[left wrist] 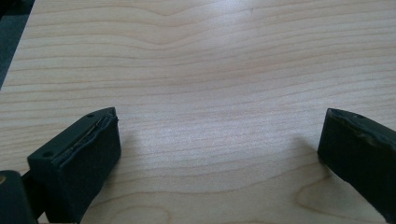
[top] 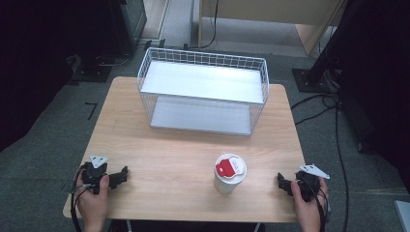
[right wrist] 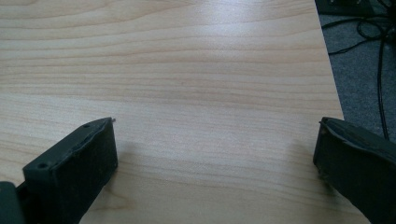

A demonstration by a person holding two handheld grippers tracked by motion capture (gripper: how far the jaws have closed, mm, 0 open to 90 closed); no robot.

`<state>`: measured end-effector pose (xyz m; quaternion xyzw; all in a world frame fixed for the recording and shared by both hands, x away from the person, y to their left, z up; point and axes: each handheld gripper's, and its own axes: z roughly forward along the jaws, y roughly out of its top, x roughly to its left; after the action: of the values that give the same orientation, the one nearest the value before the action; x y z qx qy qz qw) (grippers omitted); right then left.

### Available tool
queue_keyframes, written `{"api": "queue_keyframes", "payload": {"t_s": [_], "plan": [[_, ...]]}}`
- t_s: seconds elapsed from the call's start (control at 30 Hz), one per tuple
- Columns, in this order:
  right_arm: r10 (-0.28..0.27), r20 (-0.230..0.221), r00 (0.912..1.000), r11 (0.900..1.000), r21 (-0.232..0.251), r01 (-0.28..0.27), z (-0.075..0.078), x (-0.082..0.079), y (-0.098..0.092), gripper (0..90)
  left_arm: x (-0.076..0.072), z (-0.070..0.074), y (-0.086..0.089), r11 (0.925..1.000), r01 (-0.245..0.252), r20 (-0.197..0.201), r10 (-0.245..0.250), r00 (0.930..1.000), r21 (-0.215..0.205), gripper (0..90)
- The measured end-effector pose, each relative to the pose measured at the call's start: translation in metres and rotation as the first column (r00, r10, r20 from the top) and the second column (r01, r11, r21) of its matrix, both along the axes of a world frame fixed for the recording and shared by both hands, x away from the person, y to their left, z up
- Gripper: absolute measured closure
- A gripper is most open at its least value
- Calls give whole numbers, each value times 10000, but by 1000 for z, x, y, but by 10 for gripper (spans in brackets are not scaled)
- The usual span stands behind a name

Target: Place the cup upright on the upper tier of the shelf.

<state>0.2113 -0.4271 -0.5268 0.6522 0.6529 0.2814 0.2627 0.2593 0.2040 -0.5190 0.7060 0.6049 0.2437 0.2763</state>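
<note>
A white cup with a red and white lid (top: 229, 172) stands upright on the wooden table (top: 183, 145), near the front right. My left gripper (top: 122, 176) rests at the front left corner, held by a hand, well left of the cup. My right gripper (top: 282, 181) sits at the front right edge, a short way right of the cup. In the left gripper view the left gripper (left wrist: 219, 135) is open over bare wood. In the right gripper view the right gripper (right wrist: 215, 144) is open too, with nothing between its jaws.
A white wire basket (top: 203, 92) with a solid shelf stands at the back middle of the table. Black cables (top: 333, 116) trail over the grey floor to the right. Dark stands and furniture surround the table.
</note>
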Motion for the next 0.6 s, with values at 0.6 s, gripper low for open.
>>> {"api": "queue_keyframes", "payload": {"t_s": [0.6], "plan": [[818,146,9965,9965,149,-820,5,-9,23,0,0,0,-1,10000,-13,-9,13,10000,8,0]]}}
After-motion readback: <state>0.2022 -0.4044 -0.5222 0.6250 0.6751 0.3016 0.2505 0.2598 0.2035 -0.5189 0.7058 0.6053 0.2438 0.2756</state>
